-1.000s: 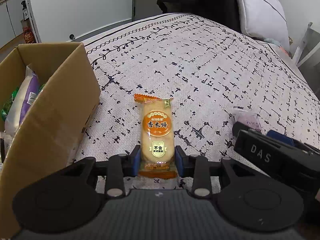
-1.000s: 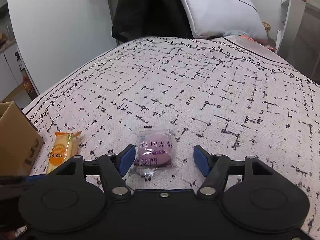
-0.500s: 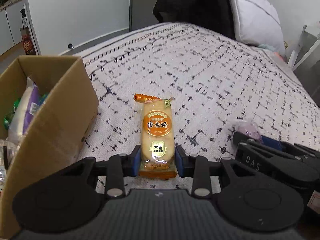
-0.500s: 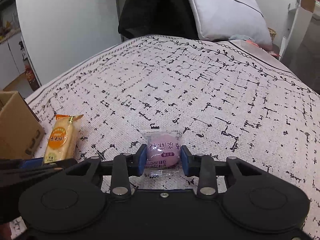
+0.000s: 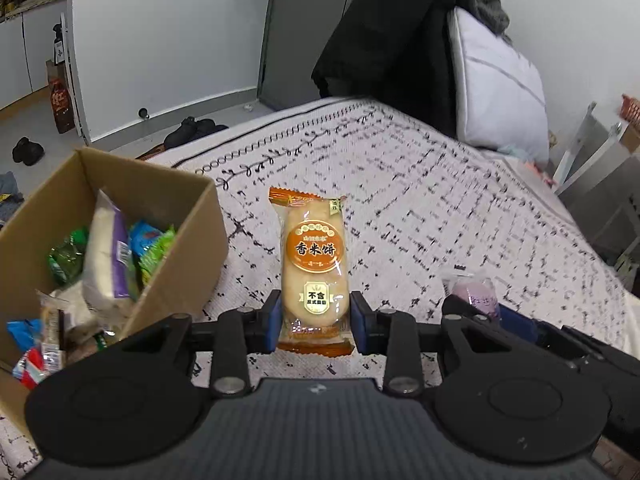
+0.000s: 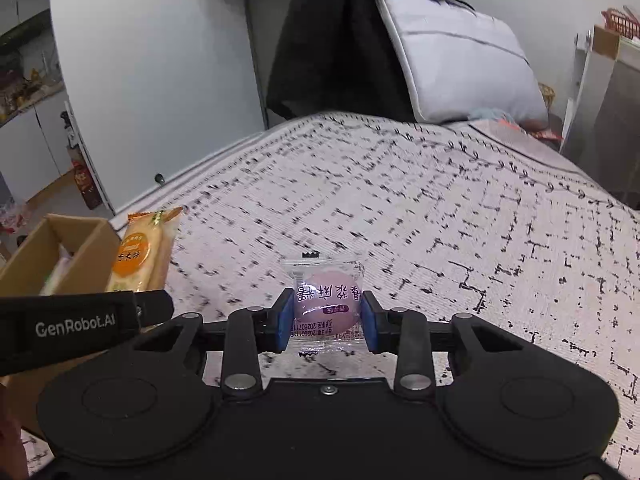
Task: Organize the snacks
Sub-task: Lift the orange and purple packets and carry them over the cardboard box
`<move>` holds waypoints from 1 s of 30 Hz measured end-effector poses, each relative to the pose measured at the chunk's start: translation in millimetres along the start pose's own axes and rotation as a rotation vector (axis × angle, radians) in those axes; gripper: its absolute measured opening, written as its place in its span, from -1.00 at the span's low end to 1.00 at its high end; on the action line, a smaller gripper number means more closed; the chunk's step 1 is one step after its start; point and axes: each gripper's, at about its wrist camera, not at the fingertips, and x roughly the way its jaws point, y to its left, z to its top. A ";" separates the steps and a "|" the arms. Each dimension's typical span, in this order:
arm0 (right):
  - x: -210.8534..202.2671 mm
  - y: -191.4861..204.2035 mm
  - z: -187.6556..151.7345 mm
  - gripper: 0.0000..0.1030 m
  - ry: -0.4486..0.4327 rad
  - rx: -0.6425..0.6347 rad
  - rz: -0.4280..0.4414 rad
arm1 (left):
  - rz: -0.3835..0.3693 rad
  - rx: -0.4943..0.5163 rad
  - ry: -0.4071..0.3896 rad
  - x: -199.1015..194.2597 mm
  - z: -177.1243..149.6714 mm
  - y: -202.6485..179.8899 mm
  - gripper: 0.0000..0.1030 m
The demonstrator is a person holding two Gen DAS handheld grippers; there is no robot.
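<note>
Left gripper (image 5: 314,316) clamps the orange rice cracker pack (image 5: 313,268) by its lower end, blue pads (image 5: 273,320) pressed to both sides; the pack sticks out forward past the fingertips, lifted clear of the bedspread (image 5: 440,208). From the right wrist view the same pack (image 6: 140,252) shows up to the left of the right gripper, raised, near the box edge.

Right gripper (image 6: 325,318) is closed on the purple mochi packet (image 6: 326,304), a clear wrapper with a round purple sweet inside, pads (image 6: 370,320) touching both sides, packet off the cover. In the left wrist view that packet (image 5: 474,292) sits just right of the left gripper, at the tip of the other tool.

Cardboard box (image 5: 180,280) is left of the left gripper, open on top, well apart from the right one. Inside: a white and purple bag (image 5: 108,256), green wrappers (image 5: 154,248), other packets lower down, too cluttered to sort. Pillow (image 6: 460,72) far ahead, at the head of the bed, dark clothes (image 6: 332,40) beside it.
</note>
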 end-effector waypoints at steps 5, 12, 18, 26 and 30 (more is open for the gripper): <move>-21.4 10.1 5.3 -0.35 -0.025 0.008 0.005 | -0.037 -0.015 -0.023 -19.9 5.6 7.0 -0.34; -51.4 26.5 14.5 -0.35 -0.061 0.027 0.009 | -0.084 -0.047 -0.068 -50.2 14.6 23.4 -0.34; -67.8 43.9 18.5 -0.35 -0.074 0.061 0.011 | -0.113 -0.084 -0.083 -70.1 21.6 44.2 -0.34; -84.5 68.3 26.4 -0.35 -0.087 0.088 0.009 | -0.172 -0.112 -0.099 -94.1 28.6 67.7 -0.34; -90.6 84.1 29.8 -0.35 -0.093 0.077 0.009 | -0.182 -0.150 -0.100 -99.1 33.1 88.7 -0.34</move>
